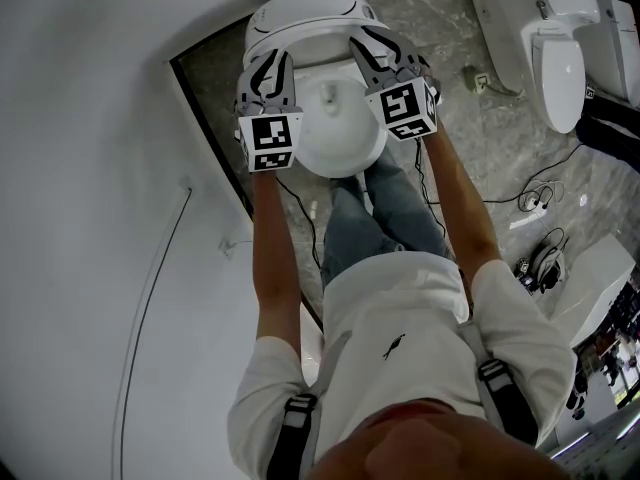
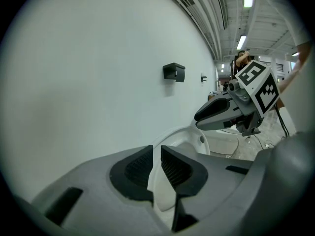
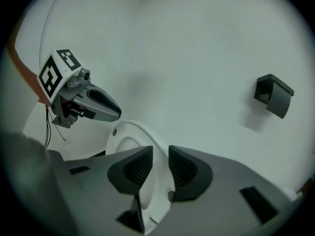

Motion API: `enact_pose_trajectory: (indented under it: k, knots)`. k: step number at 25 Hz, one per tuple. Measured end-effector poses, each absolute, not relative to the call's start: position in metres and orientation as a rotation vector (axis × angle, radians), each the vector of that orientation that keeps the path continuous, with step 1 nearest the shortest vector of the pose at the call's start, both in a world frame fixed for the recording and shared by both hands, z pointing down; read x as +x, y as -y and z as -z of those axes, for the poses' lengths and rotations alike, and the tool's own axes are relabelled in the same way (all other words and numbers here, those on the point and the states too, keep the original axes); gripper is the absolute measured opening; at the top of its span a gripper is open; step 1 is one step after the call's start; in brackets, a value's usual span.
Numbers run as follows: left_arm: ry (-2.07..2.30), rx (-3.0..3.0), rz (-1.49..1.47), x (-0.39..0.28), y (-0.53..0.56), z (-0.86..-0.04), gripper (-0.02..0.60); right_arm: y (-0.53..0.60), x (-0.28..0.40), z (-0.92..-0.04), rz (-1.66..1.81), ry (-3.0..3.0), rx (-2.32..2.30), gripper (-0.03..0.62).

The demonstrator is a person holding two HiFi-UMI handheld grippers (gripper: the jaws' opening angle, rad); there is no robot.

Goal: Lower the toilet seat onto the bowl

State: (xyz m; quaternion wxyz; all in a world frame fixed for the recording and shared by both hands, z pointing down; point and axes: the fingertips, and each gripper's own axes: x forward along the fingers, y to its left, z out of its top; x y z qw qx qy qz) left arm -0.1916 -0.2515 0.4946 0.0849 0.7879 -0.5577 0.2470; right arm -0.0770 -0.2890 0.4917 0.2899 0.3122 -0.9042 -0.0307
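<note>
The white toilet seat (image 1: 345,153) stands tilted over the bowl, in front of the raised lid (image 1: 300,13). My left gripper (image 1: 270,68) is shut on the seat's left rim. My right gripper (image 1: 380,53) is shut on its right rim. In the left gripper view the dark ribbed pads pinch the white seat edge (image 2: 162,191), and the right gripper (image 2: 221,114) shows across the ring. The right gripper view shows its pads (image 3: 183,168) clamped on the seat rim (image 3: 147,191), with the left gripper (image 3: 93,106) beyond. The bowl is mostly hidden under the seat.
A white wall runs along the left, with a black fixture (image 2: 173,72) on it. A second toilet (image 1: 555,43) stands at the upper right. Cables (image 1: 540,198) and a white box (image 1: 590,283) lie on the marble floor. The person's legs (image 1: 380,213) stand right before the bowl.
</note>
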Motion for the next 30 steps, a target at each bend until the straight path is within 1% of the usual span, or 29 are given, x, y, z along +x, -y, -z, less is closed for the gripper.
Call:
enact_pose_trajectory:
  k: [9, 10, 11, 12, 13, 25, 30]
  knots:
    - [1.653, 2.334, -0.749, -0.192, 0.262, -0.511, 0.037, 0.303, -0.083, -0.504, 0.090, 2.397, 0.827, 0.109]
    - [1.653, 2.333, -0.752, -0.193, 0.263, -0.511, 0.043, 0.304, -0.084, -0.505, 0.089, 2.395, 0.824, 0.109]
    - [1.655, 2.332, -0.754, -0.193, 0.264, -0.512, 0.067, 0.304, -0.085, -0.507, 0.088, 2.393, 0.820, 0.109]
    - [1.658, 2.328, -0.755, -0.194, 0.264, -0.514, 0.108, 0.305, -0.086, -0.509, 0.087, 2.391, 0.817, 0.109]
    - [1.661, 2.323, -0.757, -0.195, 0.264, -0.515, 0.115, 0.305, -0.086, -0.511, 0.086, 2.389, 0.815, 0.109]
    - [1.676, 2.317, -0.787, -0.202, 0.266, -0.517, 0.120, 0.303, -0.084, -0.513, 0.096, 2.390, 0.845, 0.110]
    - [1.668, 2.311, -0.810, -0.203, 0.262, -0.522, 0.120, 0.295, -0.080, -0.511, 0.099, 2.388, 0.853, 0.100]
